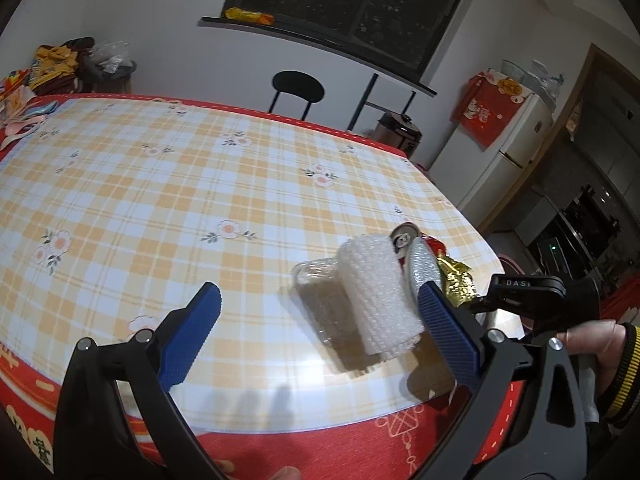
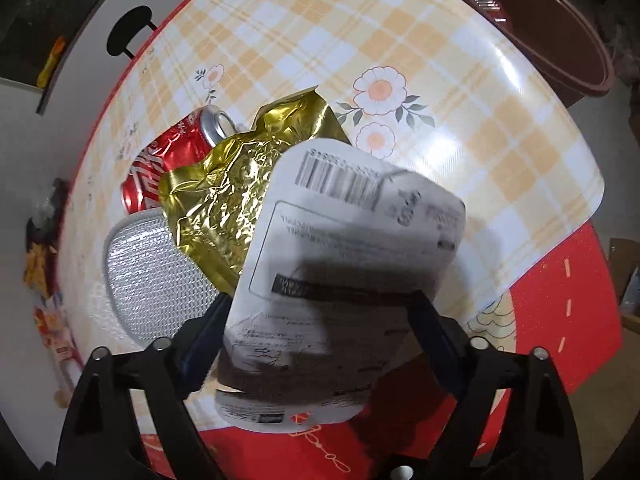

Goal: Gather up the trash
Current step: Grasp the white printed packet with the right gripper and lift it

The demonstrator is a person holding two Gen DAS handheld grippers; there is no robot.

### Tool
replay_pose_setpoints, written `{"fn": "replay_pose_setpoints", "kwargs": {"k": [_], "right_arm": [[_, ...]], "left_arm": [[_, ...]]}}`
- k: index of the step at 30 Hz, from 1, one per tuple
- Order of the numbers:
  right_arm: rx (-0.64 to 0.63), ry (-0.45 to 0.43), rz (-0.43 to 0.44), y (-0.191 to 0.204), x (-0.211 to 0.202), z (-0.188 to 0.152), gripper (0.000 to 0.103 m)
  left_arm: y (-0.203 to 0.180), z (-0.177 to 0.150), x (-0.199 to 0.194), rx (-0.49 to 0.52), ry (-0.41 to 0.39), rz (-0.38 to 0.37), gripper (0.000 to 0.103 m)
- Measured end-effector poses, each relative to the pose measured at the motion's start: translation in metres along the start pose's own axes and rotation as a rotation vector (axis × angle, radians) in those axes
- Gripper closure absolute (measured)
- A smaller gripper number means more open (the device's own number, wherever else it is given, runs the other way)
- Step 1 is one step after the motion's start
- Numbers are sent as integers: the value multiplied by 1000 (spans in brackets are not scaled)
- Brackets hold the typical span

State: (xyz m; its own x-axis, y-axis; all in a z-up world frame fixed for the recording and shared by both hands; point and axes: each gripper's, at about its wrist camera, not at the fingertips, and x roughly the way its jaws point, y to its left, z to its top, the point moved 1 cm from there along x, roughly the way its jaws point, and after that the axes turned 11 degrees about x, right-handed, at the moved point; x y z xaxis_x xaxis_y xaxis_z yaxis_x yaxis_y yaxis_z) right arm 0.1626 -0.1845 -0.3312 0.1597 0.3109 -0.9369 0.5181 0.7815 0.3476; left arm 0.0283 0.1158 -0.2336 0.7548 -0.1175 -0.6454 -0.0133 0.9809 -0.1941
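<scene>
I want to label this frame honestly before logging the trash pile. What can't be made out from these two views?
- White pouch, right wrist view: print blurred and shadowed; whether the right tongs press it is unclear.
- Red can: partly covered by the gold wrapper.
- Clear container, left wrist view: partly hidden behind the bubble wrap.
- Brown bin: cut by the edge.

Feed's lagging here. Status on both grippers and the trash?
Left gripper open, empty. Right gripper straddling white packet, grip unclear. Gold wrapper, red can on table. Nothing blocking.
</scene>
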Motion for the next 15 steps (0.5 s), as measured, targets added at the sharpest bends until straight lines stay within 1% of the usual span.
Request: {"fn": "replay_pose_setpoints", "kwargs": {"k": [1,3,6,11,15], "right_arm": [[5,10,19,-4,-3,-1,27],[9,21,50,-10,-9,-1,36],[18,27,100,-22,-20,0,46],[31,20,159,-42,-39,3,57],[48,17,202,-59,-51,5,60]], "left_arm": [[-4,1,2,6,1,-8,6],[-10,2,6,16,4,-22,6],[-21,5,11,28,8,-43,6],[-36,7,19,36,13,-70,6],[-49,9,26,41,20,-89,6]]}}
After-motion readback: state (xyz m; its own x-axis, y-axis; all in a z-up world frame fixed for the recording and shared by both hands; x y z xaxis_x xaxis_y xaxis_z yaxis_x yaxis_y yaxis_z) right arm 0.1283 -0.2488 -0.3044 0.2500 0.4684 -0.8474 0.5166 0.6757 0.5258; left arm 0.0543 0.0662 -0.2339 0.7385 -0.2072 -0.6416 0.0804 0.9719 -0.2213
